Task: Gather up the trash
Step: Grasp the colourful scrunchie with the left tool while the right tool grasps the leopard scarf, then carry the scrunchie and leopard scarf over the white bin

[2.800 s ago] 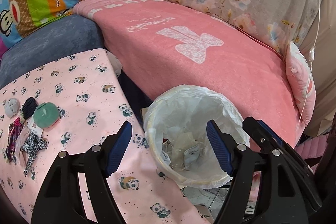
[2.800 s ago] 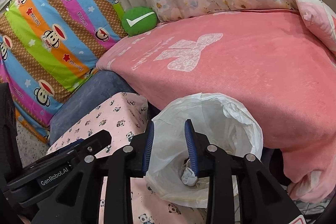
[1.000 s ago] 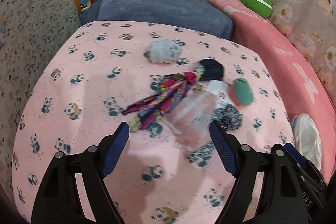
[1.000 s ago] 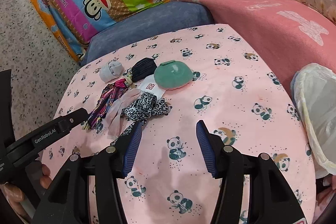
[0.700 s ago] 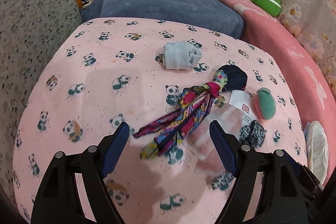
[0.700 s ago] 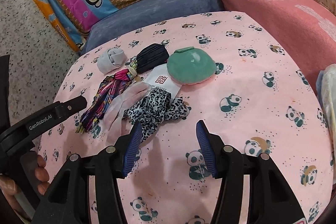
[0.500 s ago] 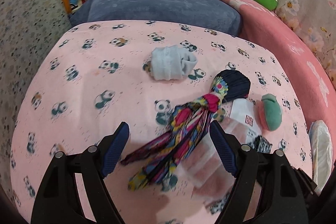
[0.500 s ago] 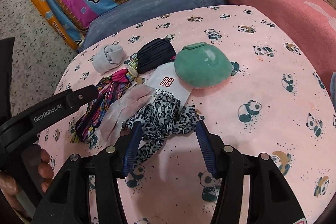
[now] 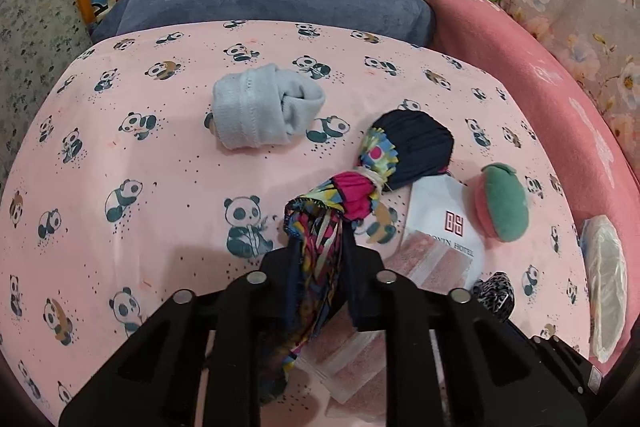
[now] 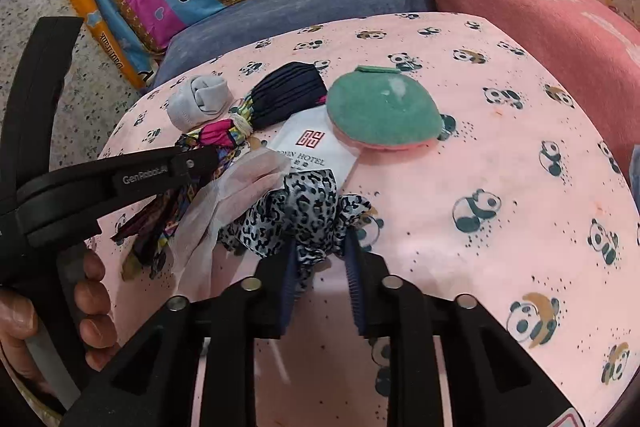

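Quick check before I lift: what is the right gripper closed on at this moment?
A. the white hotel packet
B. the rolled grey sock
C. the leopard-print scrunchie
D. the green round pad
C: in the right wrist view the right gripper has its jaws pinched on the leopard-print scrunchie, having just closed on it; the sock, pad and packet lie untouched farther back.

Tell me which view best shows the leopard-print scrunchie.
The right wrist view: the leopard-print scrunchie lies nearly whole in front of the right gripper, whose jaws have just been closing on its near edge. The left wrist view shows only a sliver at its right edge.
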Demonstrator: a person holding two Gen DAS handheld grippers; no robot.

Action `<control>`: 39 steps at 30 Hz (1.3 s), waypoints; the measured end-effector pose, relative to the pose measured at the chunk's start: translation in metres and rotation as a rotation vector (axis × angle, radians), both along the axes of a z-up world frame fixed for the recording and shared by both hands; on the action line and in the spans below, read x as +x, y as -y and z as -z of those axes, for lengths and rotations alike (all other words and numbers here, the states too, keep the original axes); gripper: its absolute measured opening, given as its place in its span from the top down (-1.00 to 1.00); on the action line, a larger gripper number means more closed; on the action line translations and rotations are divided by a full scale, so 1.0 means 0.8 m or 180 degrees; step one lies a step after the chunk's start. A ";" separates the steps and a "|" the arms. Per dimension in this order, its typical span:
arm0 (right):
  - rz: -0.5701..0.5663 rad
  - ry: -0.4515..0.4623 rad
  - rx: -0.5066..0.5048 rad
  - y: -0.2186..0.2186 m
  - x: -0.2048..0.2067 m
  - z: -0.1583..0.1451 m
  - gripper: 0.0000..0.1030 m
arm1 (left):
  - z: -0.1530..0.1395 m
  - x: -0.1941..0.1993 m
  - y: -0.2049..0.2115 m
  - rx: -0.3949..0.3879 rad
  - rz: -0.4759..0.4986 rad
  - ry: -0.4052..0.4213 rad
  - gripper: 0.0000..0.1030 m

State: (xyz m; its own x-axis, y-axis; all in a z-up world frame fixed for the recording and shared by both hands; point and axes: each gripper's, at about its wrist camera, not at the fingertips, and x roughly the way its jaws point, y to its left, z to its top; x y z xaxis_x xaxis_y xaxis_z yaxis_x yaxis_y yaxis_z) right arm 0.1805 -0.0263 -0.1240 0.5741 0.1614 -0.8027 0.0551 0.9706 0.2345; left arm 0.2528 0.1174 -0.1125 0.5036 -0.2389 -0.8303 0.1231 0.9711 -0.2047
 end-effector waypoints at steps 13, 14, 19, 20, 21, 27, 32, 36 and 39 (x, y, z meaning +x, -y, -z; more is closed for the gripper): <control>0.0238 0.0287 0.0176 0.046 -0.069 -0.053 0.67 | -0.069 -0.081 0.010 -0.0162 -0.0014 0.0258 0.83; 0.0254 0.0318 0.0183 0.050 -0.075 -0.058 0.67 | -0.075 -0.089 0.013 -0.0165 0.0000 0.0285 0.83; 0.0326 0.0475 0.0224 0.070 -0.110 -0.083 0.67 | -0.107 -0.127 0.031 -0.0255 0.0068 0.0420 0.83; 0.0345 0.0507 0.0229 0.074 -0.116 -0.087 0.67 | -0.112 -0.134 0.035 -0.0262 0.0083 0.0453 0.83; 0.0365 0.0540 0.0238 0.079 -0.123 -0.091 0.67 | -0.120 -0.143 0.041 -0.0269 0.0109 0.0497 0.83; 0.0512 0.0692 0.0277 0.114 -0.165 -0.109 0.67 | -0.142 -0.179 0.075 -0.0313 0.0274 0.0622 0.83; 0.0675 0.0764 0.0298 0.143 -0.191 -0.116 0.67 | -0.153 -0.202 0.113 -0.0308 0.0474 0.0675 0.83; 0.0827 0.0810 0.0313 0.172 -0.212 -0.119 0.67 | -0.158 -0.217 0.149 -0.0327 0.0673 0.0700 0.83; 0.0926 0.0833 0.0309 0.193 -0.226 -0.119 0.67 | -0.160 -0.226 0.175 -0.0340 0.0806 0.0706 0.83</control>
